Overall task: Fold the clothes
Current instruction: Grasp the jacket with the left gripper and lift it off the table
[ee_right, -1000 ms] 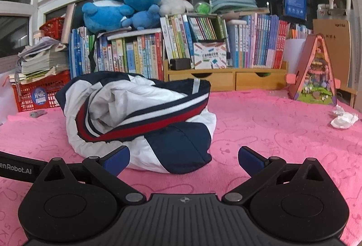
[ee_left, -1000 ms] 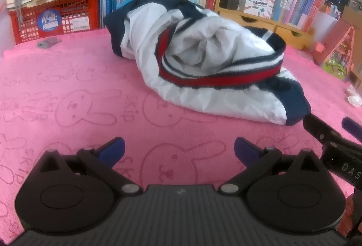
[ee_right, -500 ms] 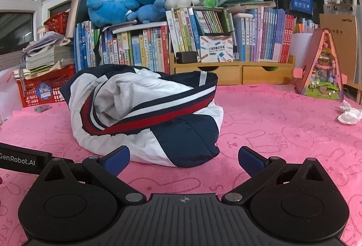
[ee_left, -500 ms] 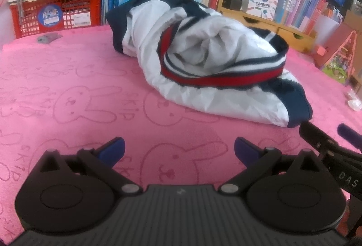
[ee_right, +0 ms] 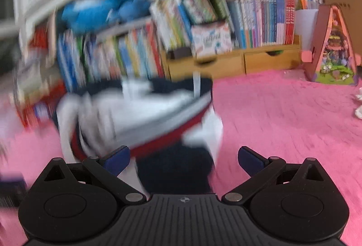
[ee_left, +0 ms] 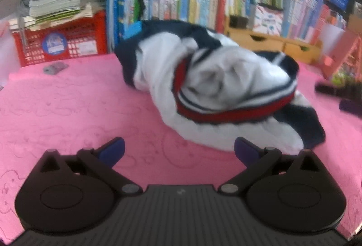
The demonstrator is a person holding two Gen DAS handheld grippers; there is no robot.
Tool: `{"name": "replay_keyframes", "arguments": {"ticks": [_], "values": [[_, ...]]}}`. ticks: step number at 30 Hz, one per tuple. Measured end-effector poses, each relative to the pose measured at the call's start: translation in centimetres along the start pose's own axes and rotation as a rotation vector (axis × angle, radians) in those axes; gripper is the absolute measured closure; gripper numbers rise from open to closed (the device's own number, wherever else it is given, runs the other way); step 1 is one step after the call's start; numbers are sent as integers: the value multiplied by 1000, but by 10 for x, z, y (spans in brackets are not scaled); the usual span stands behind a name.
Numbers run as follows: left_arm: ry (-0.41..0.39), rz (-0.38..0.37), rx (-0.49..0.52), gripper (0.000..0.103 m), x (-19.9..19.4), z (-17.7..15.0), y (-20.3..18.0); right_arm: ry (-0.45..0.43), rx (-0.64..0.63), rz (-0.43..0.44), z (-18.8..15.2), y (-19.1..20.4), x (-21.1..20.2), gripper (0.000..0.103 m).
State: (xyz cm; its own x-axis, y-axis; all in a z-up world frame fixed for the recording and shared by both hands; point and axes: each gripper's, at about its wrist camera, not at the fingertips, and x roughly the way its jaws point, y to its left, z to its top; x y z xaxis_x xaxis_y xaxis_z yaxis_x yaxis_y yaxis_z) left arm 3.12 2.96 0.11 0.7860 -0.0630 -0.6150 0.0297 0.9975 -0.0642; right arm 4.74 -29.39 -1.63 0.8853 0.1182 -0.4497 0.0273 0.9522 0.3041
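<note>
Crumpled white and navy jacket with red-and-navy striped band lies bunched in centre of frame on the pink bunny-print cloth covering the bench. Left hand-held gripper at lower centre, blue-tipped fingers spread wide apart, nothing between them; jacket hem just beyond its right finger. Right hand-held gripper also wide apart and empty, jacket's navy part right in front between the fingers; contact cannot be told, view is motion-blurred. In the left view the right gripper's dark fingers show at right edge. Behind: row of books, red basket at upper left, blue plush toys on top, wooden drawers.
</note>
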Motion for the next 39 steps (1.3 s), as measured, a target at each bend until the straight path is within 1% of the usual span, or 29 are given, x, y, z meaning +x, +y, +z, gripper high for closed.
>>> {"name": "replay_keyframes", "arguments": {"ticks": [1, 3, 4, 5, 6, 7, 8, 9, 11, 12, 13, 14, 15, 16, 17, 19, 20, 22, 23, 26, 29, 31, 34, 35, 36, 39], "values": [[-1, 0, -10, 0, 1, 1, 2, 9, 35, 12, 14, -3, 12, 1], [7, -12, -16, 0, 2, 2, 4, 16, 78, -6, 36, -10, 42, 4], [13, -18, -14, 0, 3, 1, 5, 21, 88, -34, 47, -13, 61, 9], [17, -19, -11, 0, 4, 2, 6, 35, 92, -70, 56, -17, 80, 17], [21, -20, -9, 0, 6, 2, 7, 59, 96, -112, 62, -20, 99, 22], [25, -23, -8, 0, 7, 3, 7, 93, 90, -156, 64, -23, 117, 32], [26, -28, -5, 0, 8, 4, 8, 131, 80, -199, 65, -26, 134, 39], [24, -31, -1, 0, 9, 5, 9, 169, 71, -223, 63, -28, 148, 45], [10, -36, 14, 0, 12, 8, 10, 230, 62, -198, 56, -33, 166, 76], [-9, -42, 26, 0, 14, 10, 10, 234, 58, -176, 54, -33, 166, 82], [-35, -58, 34, 0, 16, 11, 11, 217, 35, -163, 52, -30, 163, 90], [-68, -92, 29, 0, 17, 10, 13, 179, -9, -151, 52, -24, 155, 93], [-102, -132, 12, 0, 19, 10, 15, 121, -51, -132, 53, -18, 142, 94], [-120, -158, -1, 0, 22, 11, 15, 58, -89, -110, 54, -12, 127, 95], [-118, -167, -10, 0, 25, 13, 14, -6, -127, -88, 55, -6, 112, 95], [-145, -170, 7, 0, 27, 18, 9, -155, -130, -1, 59, 1, 73, 95], [-167, -160, 21, 0, 27, 21, 5, -214, -128, 44, 61, 3, 53, 95], [-214, -132, 47, 0, 29, 29, -2, -301, -141, 115, 66, 6, 17, 95], [-238, -132, 54, 0, 30, 34, -5, -321, -158, 134, 66, 8, 4, 95], [-304, -122, 95, 0, 37, 47, -15, -328, -209, 186, 55, 10, -23, 95], [-361, -62, 172, 0, 43, 58, -30, -316, -263, 201, 37, 15, -39, 95], [-393, 0, 244, 0, 52, 62, -43, -307, -289, 205, 26, 17, -50, 95], [-453, 138, 359, 0, 75, 63, -62, -303, -287, 222, 12, 15, -67, 95], [-464, 182, 384, 0, 84, 64, -65, -300, -283, 227, 10, 18, -71, 95], [-470, 216, 394, 0, 90, 67, -66, -294, -284, 227, 7, 20, -73, 95], [-471, 288, 364, 0, 99, 82, -53, -273, -289, 192, 0, 18, -72, 95]]}}
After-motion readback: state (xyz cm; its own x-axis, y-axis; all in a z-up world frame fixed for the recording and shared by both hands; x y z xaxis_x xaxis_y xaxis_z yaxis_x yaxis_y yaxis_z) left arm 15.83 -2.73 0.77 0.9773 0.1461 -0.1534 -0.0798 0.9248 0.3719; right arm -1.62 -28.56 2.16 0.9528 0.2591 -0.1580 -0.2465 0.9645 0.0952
